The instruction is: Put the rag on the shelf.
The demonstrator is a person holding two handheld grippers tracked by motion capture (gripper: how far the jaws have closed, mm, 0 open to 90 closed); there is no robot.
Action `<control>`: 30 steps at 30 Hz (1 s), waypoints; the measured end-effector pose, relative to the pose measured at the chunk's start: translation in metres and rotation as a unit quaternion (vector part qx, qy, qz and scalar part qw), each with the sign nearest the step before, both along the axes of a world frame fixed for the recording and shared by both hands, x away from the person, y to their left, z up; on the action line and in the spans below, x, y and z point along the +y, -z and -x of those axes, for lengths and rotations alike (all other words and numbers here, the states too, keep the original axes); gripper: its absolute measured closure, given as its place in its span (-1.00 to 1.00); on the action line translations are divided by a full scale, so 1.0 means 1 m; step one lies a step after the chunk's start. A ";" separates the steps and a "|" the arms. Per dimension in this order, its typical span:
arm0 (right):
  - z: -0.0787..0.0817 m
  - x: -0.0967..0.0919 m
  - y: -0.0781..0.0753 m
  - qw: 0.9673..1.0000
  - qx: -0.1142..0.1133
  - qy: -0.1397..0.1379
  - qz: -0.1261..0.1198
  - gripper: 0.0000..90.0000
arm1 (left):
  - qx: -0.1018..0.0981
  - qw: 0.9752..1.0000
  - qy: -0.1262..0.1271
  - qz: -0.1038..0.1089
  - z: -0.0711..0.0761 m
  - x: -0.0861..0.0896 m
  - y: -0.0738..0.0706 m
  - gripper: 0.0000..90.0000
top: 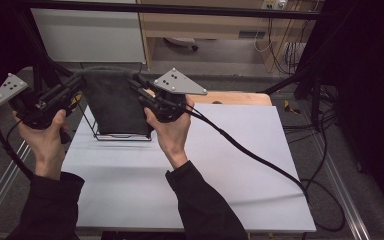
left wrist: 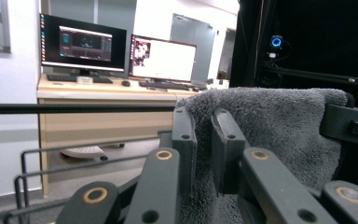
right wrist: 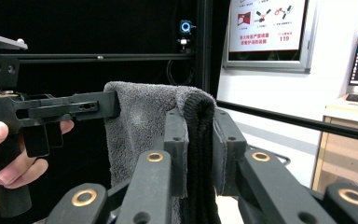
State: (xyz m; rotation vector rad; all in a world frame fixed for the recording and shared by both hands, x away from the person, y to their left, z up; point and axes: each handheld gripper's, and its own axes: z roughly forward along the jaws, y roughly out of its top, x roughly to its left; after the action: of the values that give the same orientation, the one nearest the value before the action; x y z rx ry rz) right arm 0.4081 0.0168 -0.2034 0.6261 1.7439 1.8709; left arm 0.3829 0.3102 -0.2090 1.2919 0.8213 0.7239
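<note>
Grey terry cloth is the thing in hand: a dark grey towel (top: pixel 114 102) held up by its top edge above the white counter (top: pixel 220 165), hanging in front of a black wire rack (top: pixel 96 131) that stands on the counter's far left part.

At the left of the high view, the left hand (top: pixel 44 136) holds the left gripper (top: pixel 76 86), which reaches in to the towel's upper left corner. In the left gripper view its two black jaws stand close together with a fold of the towel (left wrist: pixel 265 126) pinched between the pads, so it is clamped on the cloth. Behind, in that view, two monitors (left wrist: pixel 121 51) sit on a wooden desk.

Across the towel's top edge, the right gripper (top: pixel 136 85) takes the upper right corner, carried by the right hand (top: pixel 170 131), with its cable (top: pixel 250 155) trailing over the counter to the right. In the right gripper view its jaws are likewise drawn together on the towel's (right wrist: pixel 144 116) folded edge, clamped on it, and the left gripper (right wrist: pixel 109 105) shows farther off, biting the opposite corner.

The towel's lower hem hangs near the rack's base; whether it touches the counter I cannot tell.
</note>
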 end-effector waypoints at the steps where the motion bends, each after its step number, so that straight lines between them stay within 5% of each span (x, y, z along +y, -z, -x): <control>1: -0.001 0.002 -0.002 1.000 0.000 -0.001 -0.002 0.76 | -0.001 1.000 -0.001 0.001 -0.001 0.001 -0.002 0.81; 19: -0.015 0.033 -0.043 0.999 -0.031 0.000 -0.006 0.76 | -0.025 0.999 -0.019 0.022 -0.007 0.026 -0.036 0.81; 30: -0.027 0.041 -0.061 0.999 -0.039 0.005 -0.012 0.76 | -0.034 0.999 -0.032 0.016 -0.017 0.029 -0.059 0.81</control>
State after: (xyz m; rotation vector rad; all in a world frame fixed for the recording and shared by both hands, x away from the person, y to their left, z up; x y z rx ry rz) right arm 0.4347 0.0578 -0.1429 0.5626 1.6683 1.8867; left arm 0.3994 0.3389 -0.1497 1.2105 0.8188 0.7988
